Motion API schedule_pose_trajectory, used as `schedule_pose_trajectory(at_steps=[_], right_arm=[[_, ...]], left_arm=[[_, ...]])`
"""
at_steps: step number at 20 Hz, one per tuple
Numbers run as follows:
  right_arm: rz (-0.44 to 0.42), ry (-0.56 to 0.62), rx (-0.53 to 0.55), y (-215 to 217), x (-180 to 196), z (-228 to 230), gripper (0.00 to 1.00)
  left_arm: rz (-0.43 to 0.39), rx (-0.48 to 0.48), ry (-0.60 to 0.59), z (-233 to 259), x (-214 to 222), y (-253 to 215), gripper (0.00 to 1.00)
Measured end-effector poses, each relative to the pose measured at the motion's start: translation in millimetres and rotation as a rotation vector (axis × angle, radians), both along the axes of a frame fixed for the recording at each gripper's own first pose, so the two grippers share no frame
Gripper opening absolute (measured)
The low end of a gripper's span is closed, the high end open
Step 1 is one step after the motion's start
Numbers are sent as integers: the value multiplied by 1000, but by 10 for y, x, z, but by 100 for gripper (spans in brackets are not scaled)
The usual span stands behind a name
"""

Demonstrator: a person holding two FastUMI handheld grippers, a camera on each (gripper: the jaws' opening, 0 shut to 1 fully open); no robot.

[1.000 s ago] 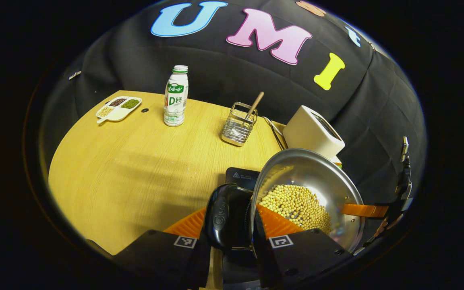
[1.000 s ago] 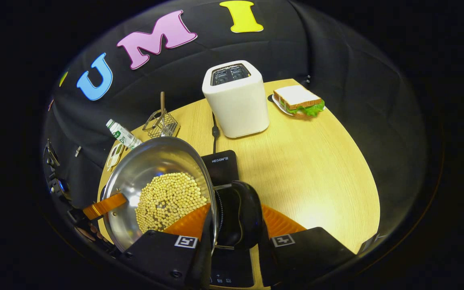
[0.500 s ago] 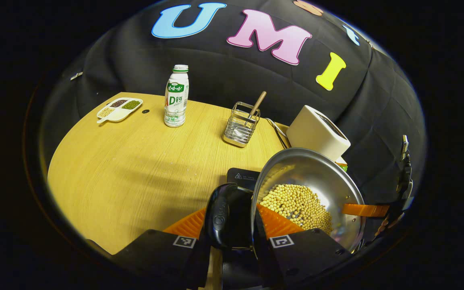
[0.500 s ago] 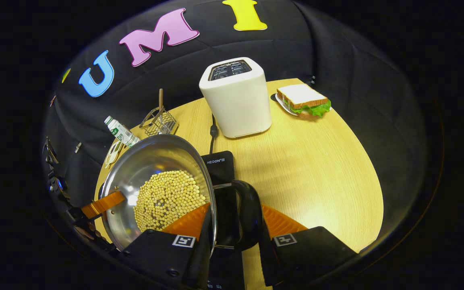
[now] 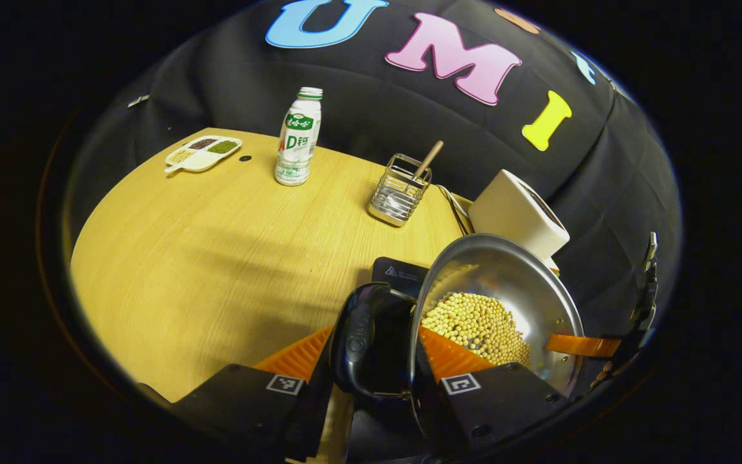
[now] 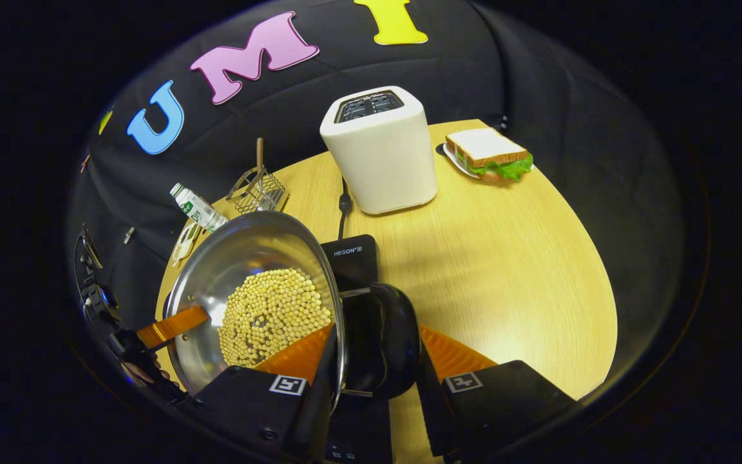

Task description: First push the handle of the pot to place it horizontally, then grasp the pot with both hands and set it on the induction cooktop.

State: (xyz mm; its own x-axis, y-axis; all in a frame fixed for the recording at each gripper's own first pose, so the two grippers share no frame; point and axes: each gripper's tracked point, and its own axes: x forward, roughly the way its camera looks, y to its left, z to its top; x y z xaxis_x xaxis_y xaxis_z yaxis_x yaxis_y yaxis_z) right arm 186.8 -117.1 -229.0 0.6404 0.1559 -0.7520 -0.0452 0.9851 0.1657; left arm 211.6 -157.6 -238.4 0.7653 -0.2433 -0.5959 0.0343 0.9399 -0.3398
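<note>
Partly hidden beneath the pot (image 5: 506, 283), the induction cooktop (image 5: 400, 274) shows just a dark corner in the left gripper view and a dark slab in the right gripper view. Each gripper clamps a black side handle: the left gripper (image 5: 374, 348) and the right gripper (image 6: 374, 345) have both fingers pressed on theirs. Around them lies a pale wooden table (image 6: 513, 258) carrying a toaster (image 6: 380, 151), sandwich (image 6: 488, 153) and bottle (image 5: 298, 136). Since half a second ago, the pot has shifted only slightly above the cooktop.
</note>
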Motion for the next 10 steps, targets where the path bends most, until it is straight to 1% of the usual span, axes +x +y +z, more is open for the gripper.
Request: schedule_pose_trajectory(at_steps=[2,3,4,5,6,7,8,10], right_arm=[[-5,10,-9,-38,-31,-20,65],[-9,12,-21,-79,-53,-22,67],[-13,10,-26,-95,-75,-10,81],[-19,5,-22,-108,-104,34,92],[-29,-7,-15,-120,-133,90,94],[-36,-22,-7,-110,-176,127,99],[-45,-36,-13,-125,-219,170,99],[-63,-66,-28,-154,-326,284,99]], left_arm=[[8,47,11,5,-43,41,67],[20,82,3,32,-55,87,72],[39,115,-9,72,-62,144,72],[60,144,-18,104,-56,213,84],[60,141,-21,130,-92,204,96],[55,128,-26,166,-124,179,98],[52,118,-29,193,-156,182,96],[54,111,-31,242,-258,246,96]])
